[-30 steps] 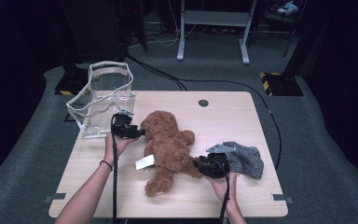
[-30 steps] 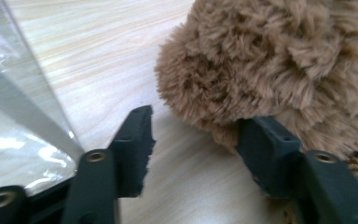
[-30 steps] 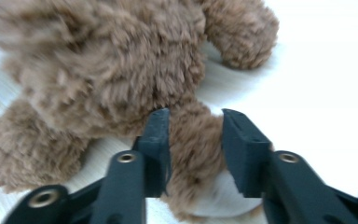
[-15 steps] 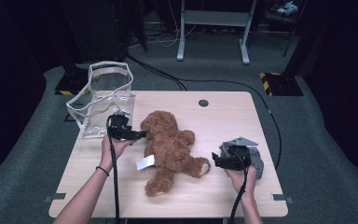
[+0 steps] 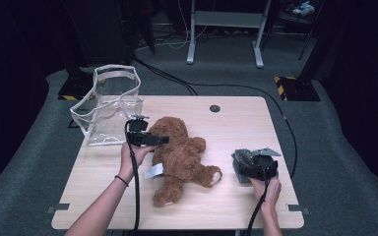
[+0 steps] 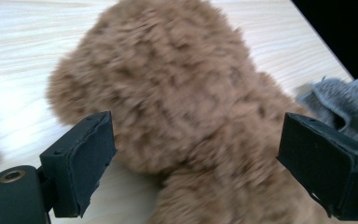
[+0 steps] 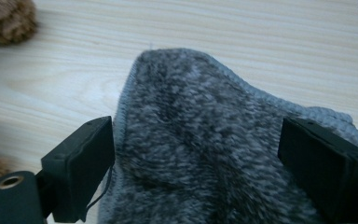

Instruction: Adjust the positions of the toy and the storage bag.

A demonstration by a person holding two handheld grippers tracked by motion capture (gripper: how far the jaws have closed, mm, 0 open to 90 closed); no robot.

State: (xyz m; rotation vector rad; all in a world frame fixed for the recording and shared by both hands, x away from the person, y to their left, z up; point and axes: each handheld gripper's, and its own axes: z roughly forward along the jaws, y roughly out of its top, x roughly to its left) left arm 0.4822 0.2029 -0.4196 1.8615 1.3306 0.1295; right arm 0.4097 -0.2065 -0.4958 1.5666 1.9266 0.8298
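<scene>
**Both grippers spread wide, bear and knit piece lying free**

The fluffy brown plush teddy bear lay sprawled on the middle of the pale wooden table, and I take it as the landmark for everything else. At the bear's head side hovered the left gripper, its jaws having just been opening; in the left gripper view the two black pads stood well apart with the bear's furry head beyond and between them, not pressed. To the bear's right, past its foot, the right gripper hung over a small grey knitted garment, jaws likewise just opened and wide, the knit lying slack under them, untouched as far as I could see.

Behind the bear's head, at the table's far left corner, stood a clear plastic tote bag with white trim, apparently empty.

By my reckoning the work was at an early stage: neither thing was gripped, and whether the knit was meant for the bear or the bag I could not say.

The garment's shape was hard to read: the gripper covered much of it from above. A white tag showed beside the bear; its print was illegible.
</scene>
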